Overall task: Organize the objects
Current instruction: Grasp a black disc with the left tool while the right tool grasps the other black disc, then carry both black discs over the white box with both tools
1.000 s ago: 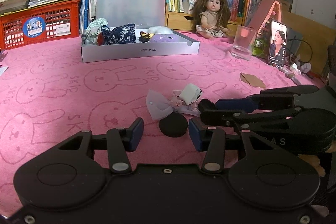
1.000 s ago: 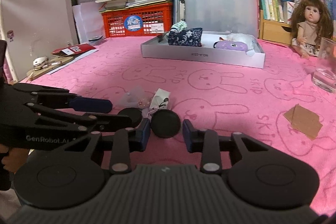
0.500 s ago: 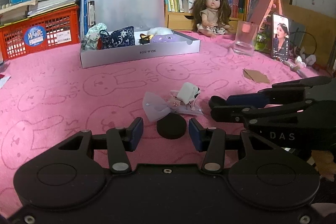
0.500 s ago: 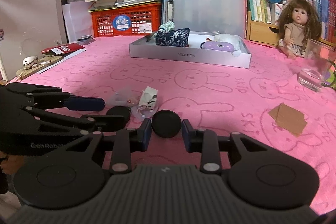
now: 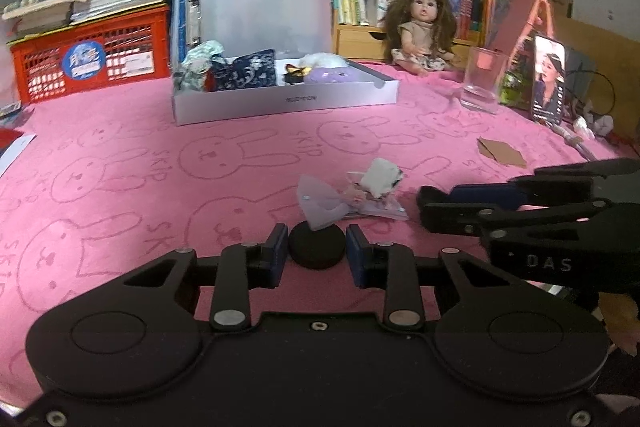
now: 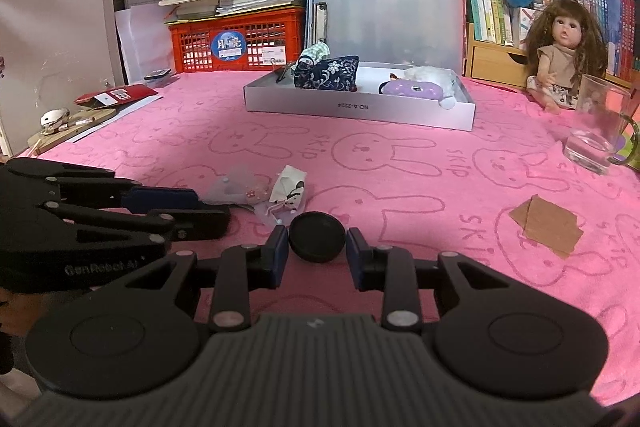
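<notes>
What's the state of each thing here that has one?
Left tool: jaws just closed onto a black round disc.
Right tool: shut on a second black round disc.
Grey flat cardboard box: open, lid upright.
Clear glass tumbler: upright.
Black smartphone: propped, screen lit.
Long-haired doll: sitting upright.

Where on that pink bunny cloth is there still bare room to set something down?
Free: the wide strip of pink cloth between the grey tray and the bow clips, and the stretch left of the clips. Some room lies between the glass and the cardboard piece. Crowded: the tray's inside, the back wall of books and toys, and the near middle around both black discs.
</notes>
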A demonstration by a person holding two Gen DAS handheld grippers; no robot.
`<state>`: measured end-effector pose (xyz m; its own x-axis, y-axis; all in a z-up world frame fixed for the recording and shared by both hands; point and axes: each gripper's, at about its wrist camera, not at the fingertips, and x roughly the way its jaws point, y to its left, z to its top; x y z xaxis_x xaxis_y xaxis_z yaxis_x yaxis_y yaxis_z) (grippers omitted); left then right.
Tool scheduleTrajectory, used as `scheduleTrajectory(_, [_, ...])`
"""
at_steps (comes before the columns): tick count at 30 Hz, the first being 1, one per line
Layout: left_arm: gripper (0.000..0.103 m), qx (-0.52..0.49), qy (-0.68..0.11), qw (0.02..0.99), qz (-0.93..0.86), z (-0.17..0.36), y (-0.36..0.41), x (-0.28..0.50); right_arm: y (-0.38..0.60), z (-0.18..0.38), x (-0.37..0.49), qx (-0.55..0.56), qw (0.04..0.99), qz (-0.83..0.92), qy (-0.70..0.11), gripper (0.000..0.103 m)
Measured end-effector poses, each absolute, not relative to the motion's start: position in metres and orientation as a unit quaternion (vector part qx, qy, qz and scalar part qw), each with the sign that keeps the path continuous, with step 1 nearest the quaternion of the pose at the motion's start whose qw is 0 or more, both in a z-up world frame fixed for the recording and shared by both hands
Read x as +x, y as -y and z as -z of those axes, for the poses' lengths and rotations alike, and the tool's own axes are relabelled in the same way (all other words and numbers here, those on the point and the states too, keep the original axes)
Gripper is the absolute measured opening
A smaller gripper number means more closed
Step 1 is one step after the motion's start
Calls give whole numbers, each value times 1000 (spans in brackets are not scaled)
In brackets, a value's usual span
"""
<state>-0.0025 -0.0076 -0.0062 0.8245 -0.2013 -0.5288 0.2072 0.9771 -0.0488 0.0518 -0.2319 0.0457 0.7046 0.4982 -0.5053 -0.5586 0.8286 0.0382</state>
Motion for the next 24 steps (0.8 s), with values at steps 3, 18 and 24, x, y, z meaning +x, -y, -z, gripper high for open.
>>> scheduleTrajectory(3, [30,1,-273,957,96,3,1,-3,235,-48,53,-53,924,-282,-255,37])
scheduleTrajectory(18, [30,-15,-246,967,63,-23,-18,17,241,-65,75,-47,939,-235,-247,37])
scheduleTrajectory(24, [30,-22,-241,969,58,-30,-21,29,242,-70,86,-43,944,-216,-247,37])
